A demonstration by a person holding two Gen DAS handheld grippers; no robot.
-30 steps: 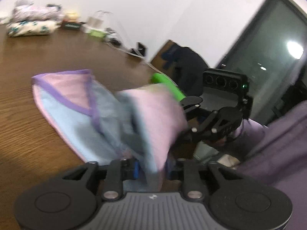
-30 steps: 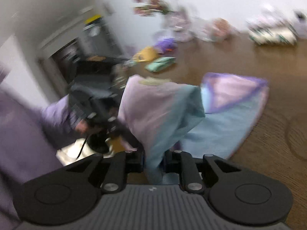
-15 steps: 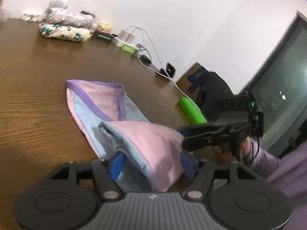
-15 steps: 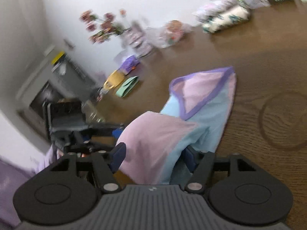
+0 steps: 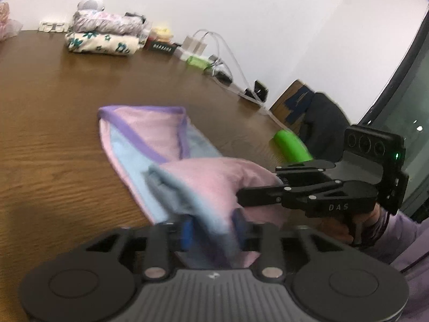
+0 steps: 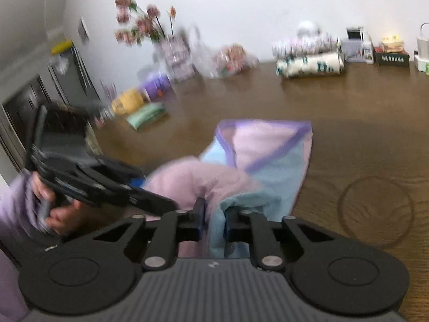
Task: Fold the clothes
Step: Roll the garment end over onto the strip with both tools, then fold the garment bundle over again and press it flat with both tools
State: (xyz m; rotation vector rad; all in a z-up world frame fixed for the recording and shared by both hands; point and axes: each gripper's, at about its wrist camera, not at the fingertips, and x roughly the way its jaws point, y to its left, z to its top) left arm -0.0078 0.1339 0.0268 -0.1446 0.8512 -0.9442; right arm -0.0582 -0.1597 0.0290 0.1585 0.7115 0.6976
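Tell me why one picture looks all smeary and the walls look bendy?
Right wrist view: motion blur smears the flowers, the left gripper and the pink-and-blue garment. Left wrist view: sharper; only the cloth near the lens is soft, and the right gripper is crisp. Both views: the fisheye lens bends the table edge and darkens the corners.

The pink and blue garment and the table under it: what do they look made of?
The garment looks like soft, matte knit or fleece fabric: it bunches and drapes in rounded folds, with a purple sewn binding along its edge. Which fibre it is cannot be told. The table looks like dark brown wood or wood-look laminate with a smooth, slightly glossy finish: grain lines show, and a faint ring mark.
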